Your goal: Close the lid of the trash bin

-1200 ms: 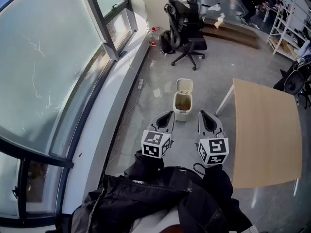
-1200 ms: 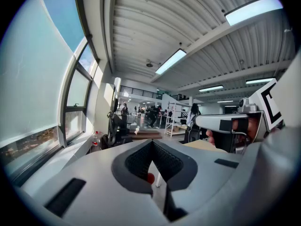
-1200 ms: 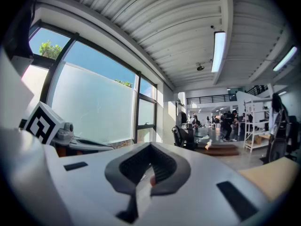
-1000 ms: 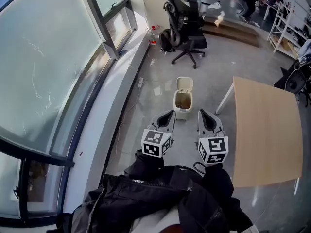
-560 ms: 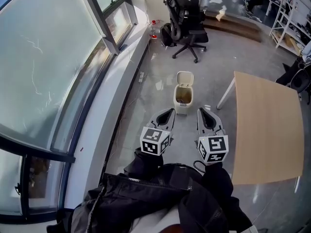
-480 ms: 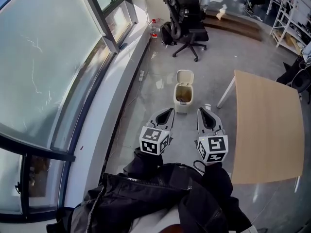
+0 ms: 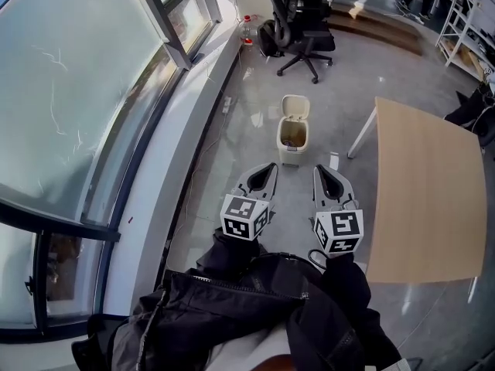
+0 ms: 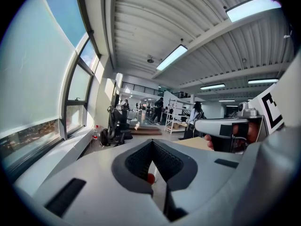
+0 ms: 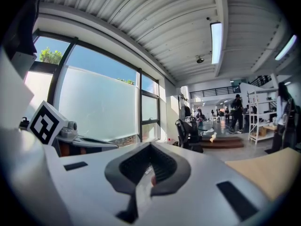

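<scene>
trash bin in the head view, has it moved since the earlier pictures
No. The trash bin keeps its spot left of the table leg, lid up; it only sits higher in the frame because the camera shifted.

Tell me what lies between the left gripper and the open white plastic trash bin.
Only bare grey floor separates the left gripper from the white trash bin, shown in the head view.

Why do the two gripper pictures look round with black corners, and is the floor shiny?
Left gripper view and right gripper view: a wide-angle lens squeezes the room into a circle, so the corners stay black and straight ceiling lines bow. Head view: the same bending curves the window frame, and the grey floor is shiny, with pale daylight patches beside the trash bin.
</scene>
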Demonstrator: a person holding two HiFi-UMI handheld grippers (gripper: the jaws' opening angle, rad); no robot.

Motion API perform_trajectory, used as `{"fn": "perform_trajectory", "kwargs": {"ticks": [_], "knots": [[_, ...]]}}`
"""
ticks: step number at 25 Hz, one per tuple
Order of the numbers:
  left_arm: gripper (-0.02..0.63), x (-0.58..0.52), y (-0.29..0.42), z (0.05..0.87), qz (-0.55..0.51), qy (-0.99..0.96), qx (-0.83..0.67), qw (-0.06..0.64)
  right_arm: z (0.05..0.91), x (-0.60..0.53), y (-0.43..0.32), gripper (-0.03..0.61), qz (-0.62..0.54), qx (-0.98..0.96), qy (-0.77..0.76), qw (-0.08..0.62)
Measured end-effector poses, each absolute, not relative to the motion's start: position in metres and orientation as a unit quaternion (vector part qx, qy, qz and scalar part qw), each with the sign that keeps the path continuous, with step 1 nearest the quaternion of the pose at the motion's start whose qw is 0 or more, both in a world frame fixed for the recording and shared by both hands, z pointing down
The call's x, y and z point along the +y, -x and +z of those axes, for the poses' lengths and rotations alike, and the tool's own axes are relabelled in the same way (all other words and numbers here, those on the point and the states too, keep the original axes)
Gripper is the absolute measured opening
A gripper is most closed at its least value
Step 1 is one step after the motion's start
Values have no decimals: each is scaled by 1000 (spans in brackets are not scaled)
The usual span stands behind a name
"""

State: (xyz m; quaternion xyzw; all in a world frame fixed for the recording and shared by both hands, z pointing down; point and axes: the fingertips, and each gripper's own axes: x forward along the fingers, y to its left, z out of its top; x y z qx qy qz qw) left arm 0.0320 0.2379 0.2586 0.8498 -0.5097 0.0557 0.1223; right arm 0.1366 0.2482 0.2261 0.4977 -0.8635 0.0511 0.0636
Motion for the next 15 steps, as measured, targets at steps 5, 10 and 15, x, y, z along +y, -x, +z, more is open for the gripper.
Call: {"fn": "perform_trajectory", "kwargs": {"ticks": [5,10,15], "knots": [[-5,241,-31,268,62,-845,-516,129,239,252,-139,3,65,-863,-497,67],[-5,233,-30,280,67,-847,-510,138,252,246,-141,3,78,-858,-503,71],[-5,203,-26,291,65,-850,-504,142,264,222,-138,3,80,-853,-510,80]]}}
